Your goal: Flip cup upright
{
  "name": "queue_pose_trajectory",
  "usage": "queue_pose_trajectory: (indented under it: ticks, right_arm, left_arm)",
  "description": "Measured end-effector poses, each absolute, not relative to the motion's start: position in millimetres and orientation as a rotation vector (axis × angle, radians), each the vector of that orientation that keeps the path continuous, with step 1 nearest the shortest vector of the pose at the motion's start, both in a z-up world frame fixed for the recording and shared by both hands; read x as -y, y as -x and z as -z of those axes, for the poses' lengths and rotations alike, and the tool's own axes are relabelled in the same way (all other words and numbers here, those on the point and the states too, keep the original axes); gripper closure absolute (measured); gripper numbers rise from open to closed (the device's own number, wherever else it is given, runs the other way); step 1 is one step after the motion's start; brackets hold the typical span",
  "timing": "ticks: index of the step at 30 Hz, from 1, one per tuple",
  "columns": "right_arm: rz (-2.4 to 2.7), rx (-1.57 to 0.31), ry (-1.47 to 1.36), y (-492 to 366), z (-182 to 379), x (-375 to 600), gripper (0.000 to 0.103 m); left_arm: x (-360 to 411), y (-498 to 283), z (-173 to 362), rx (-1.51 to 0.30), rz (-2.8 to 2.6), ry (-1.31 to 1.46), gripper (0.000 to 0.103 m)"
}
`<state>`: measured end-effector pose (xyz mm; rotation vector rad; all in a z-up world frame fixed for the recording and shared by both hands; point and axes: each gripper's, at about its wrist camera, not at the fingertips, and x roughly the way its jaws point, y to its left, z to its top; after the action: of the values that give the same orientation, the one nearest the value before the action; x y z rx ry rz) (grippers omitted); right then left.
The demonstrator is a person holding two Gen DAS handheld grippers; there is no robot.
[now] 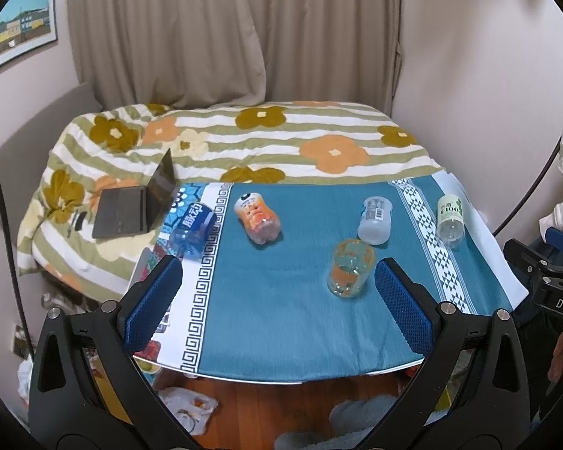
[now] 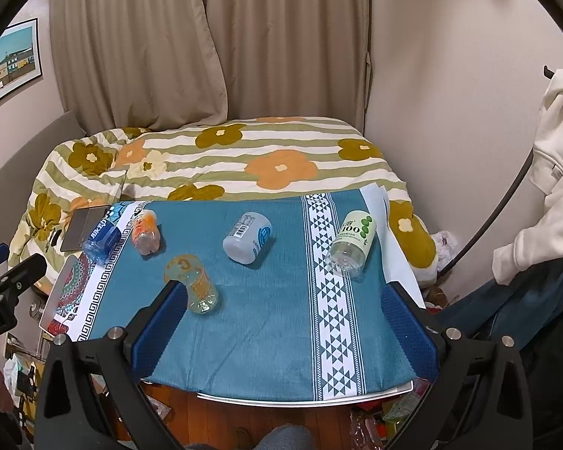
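Left gripper [image 1: 277, 266] and right gripper [image 2: 283, 288] both hang over the near edge of the cloth [image 1: 281, 322], jaws spread wide and empty. This looks like a stand-off pose that keeps the whole table in sight.

Just beyond the fingers stands the cup [image 1: 351, 268], a clear glass with orange print. Its open rim seems to face up and its thick base seems to sit on the cloth, so it appears already upright, as the task wants. Whether it was set so or simply stands so, I cannot tell. The print on it is too small to read.

Behind the cup and almost touching it lies a white bottle [image 1: 374, 221] with a barcode label. To the cup's right lies a green bottle [image 1: 449, 217] marked "100". To its left lies an orange bottle [image 1: 257, 217], and further left a blue bottle [image 1: 193, 228] reading "脉动". All four lie on their sides, likely as distractors.

Far left of the cup, a half-open laptop [image 1: 131, 212] rests on the flowered quilt [image 1: 281, 138]. The right gripper's mount shows "DAS" at the edge of the left view.
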<state>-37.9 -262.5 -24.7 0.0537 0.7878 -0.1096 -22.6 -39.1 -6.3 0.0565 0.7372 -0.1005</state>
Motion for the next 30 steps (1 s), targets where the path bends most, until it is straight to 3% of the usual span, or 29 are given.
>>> queue_pose_trajectory:
  ticks: [30]
  right_arm:
    - [0.128,-0.779,-0.072,25.0,25.0,264.3,0.000]
  left_arm:
    - [44.7,5.3,5.7,-0.709,0.096,-0.065,0.000]
